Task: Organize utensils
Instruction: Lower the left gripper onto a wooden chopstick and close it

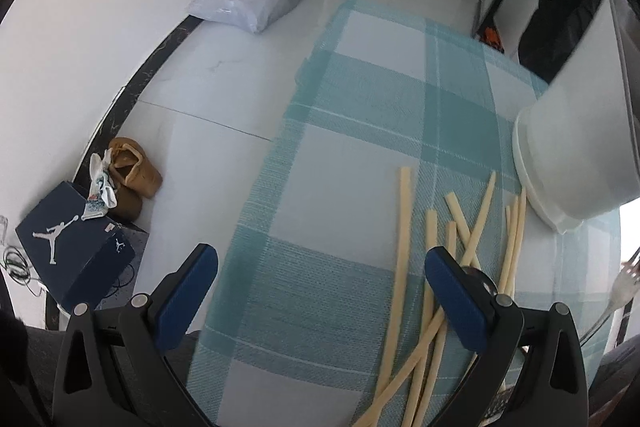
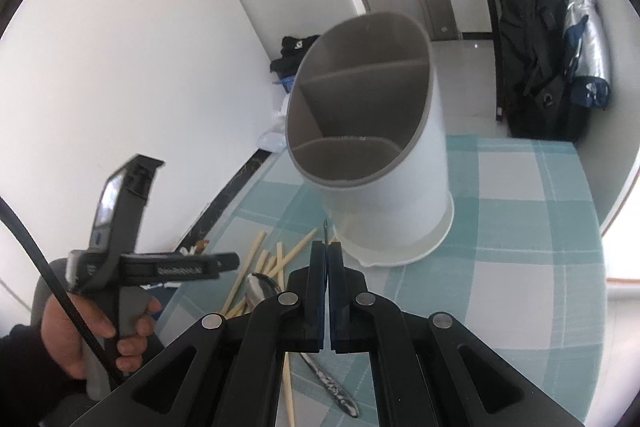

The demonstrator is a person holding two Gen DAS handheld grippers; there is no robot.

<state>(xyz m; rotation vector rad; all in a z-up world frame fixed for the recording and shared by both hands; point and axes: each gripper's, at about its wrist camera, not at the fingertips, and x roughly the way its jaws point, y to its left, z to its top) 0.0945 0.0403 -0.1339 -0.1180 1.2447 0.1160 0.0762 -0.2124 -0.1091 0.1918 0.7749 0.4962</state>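
Observation:
Several pale wooden chopsticks (image 1: 404,227) lie scattered on the teal checked tablecloth (image 1: 360,155). My left gripper (image 1: 320,291) is open and empty above the cloth, its right finger (image 1: 456,299) over the chopsticks. The white utensil holder (image 2: 380,147) with grey inner compartments stands on its saucer on the table; it also shows in the left wrist view (image 1: 576,151). My right gripper (image 2: 327,255) is shut on a metal fork (image 2: 326,229), edge-on, just in front of the holder. The fork shows in the left wrist view (image 1: 624,283). A metal spoon (image 2: 260,287) lies among chopsticks (image 2: 276,259).
The table's left edge drops to a tiled floor with a shoe box (image 1: 76,247), brown shoes (image 1: 132,179) and parcels (image 1: 252,3). A dark bag (image 2: 540,39) hangs by the door beyond the table. The left hand-held gripper (image 2: 132,267) is left of the chopsticks.

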